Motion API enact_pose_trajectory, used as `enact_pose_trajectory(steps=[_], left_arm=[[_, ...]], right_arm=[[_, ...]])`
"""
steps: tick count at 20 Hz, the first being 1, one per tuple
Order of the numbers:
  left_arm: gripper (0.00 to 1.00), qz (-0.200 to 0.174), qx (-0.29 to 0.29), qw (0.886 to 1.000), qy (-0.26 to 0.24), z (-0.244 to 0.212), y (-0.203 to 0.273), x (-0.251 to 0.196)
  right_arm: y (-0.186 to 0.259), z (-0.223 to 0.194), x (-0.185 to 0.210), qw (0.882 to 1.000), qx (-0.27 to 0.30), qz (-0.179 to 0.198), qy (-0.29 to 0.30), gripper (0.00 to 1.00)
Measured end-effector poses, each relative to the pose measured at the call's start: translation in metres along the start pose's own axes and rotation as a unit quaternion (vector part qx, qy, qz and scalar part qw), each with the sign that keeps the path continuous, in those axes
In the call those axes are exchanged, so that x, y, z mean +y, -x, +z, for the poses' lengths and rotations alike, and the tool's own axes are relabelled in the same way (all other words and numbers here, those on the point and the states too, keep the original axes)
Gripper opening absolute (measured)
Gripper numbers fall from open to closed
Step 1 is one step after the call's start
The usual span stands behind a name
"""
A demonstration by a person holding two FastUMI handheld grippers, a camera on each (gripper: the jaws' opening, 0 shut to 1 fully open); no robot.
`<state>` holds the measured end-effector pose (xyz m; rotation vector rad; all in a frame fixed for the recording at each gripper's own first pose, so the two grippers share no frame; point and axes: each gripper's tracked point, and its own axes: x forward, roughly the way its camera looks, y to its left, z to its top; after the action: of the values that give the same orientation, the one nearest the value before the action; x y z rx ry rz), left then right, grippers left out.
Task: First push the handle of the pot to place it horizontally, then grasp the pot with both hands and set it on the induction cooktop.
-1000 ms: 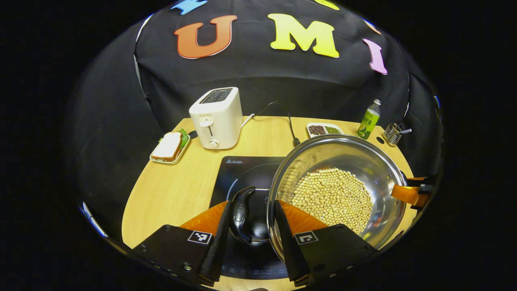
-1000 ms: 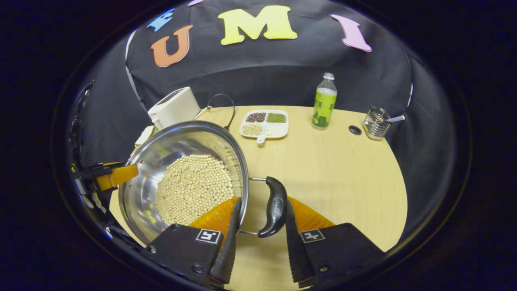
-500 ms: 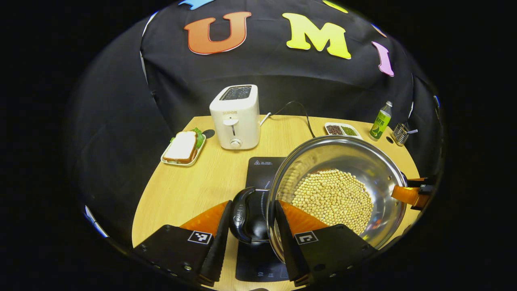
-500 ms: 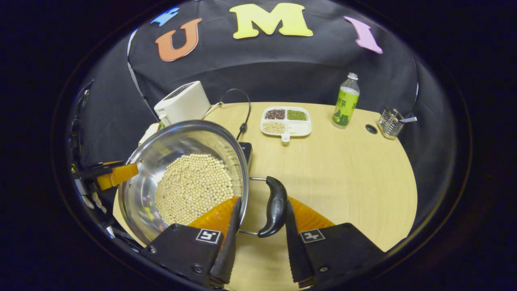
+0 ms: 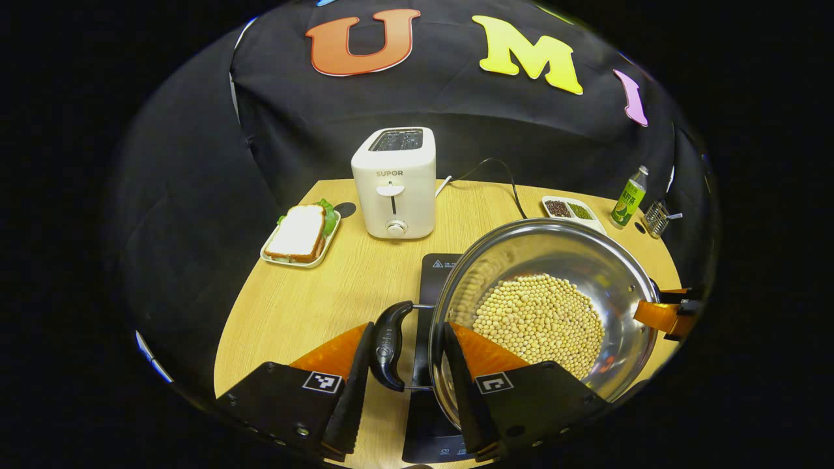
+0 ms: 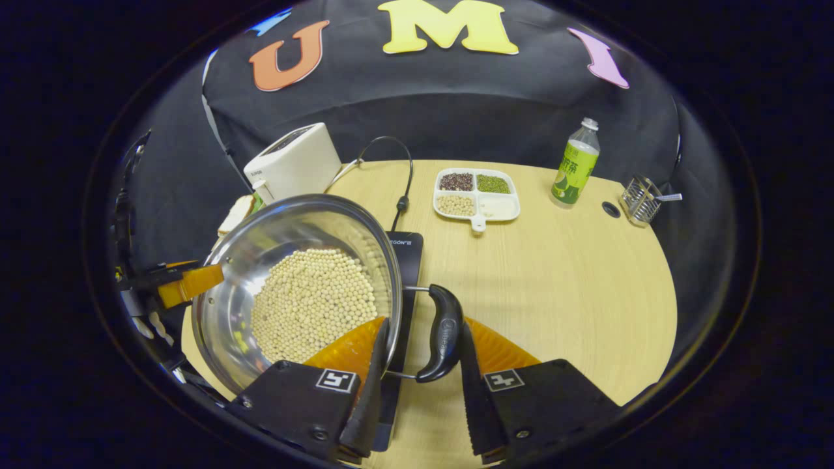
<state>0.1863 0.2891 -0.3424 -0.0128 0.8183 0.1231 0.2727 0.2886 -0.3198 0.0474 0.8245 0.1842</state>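
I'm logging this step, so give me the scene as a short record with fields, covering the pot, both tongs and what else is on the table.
pot: round steel pot holding pale beans
left tongs: straddling the black side handle and rim
right tongs: straddling the other black handle and rim
cooktop: black induction cooktop under the pot, contact unclear
table: round wooden table
others: white toaster, sandwich tray, green bottle

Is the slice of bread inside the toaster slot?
No, the sandwich lies on a small tray on the table, left of the toaster.
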Motion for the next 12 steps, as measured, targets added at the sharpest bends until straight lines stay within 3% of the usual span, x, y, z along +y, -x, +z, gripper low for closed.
enact_pose_trajectory(steps=[8,9,12], left_arm=[[0.60,-0.006,-0.021,1.000,-0.010,0.0026,-0.0048,-0.0007],[0.60,-0.006,-0.033,0.999,-0.014,0.0036,-0.0053,0.0000],[0.60,-0.002,-0.058,0.998,-0.024,0.0047,-0.0037,-0.0003]], right_arm=[[-0.0021,0.0008,-0.0021,1.000,-0.021,0.003,-0.006,0.55],[-0.0018,0.0004,-0.0018,1.000,-0.027,0.006,-0.007,0.60],[-0.0035,0.0012,-0.0026,0.999,-0.042,0.012,-0.015,0.56]])
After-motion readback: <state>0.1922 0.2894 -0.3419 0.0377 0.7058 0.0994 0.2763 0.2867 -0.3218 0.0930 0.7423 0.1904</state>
